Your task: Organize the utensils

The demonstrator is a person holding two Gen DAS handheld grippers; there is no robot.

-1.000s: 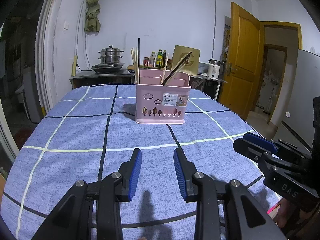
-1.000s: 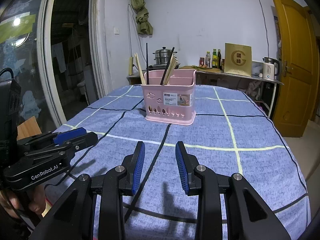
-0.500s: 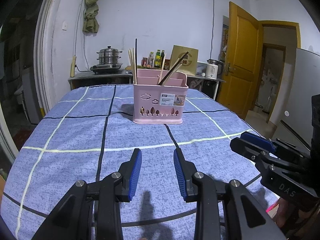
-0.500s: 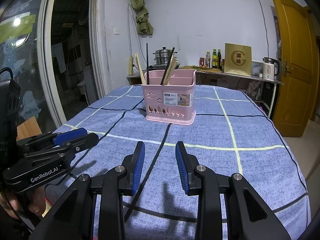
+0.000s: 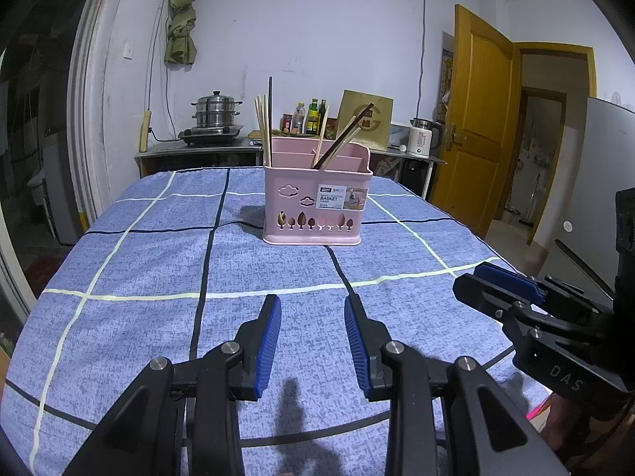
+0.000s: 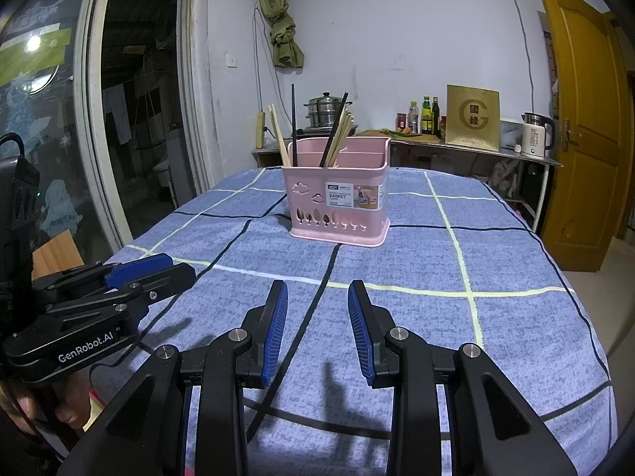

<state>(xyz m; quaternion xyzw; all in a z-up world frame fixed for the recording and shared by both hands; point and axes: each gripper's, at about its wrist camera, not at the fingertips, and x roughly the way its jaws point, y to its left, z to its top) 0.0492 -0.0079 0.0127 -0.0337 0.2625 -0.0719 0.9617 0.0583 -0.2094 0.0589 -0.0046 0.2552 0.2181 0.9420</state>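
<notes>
- Left wrist view: my left tool (image 5: 312,303) hovers released and empty; the pink basket (image 5: 317,202) stands ahead on the worktop (image 5: 158,261), chopsticks (image 5: 264,129) already inside. No loose utensils visible, so sorting seems finished.
- Right wrist view: my right tool (image 6: 317,289) is likewise released; only here a hand (image 6: 47,404) shows.
</notes>
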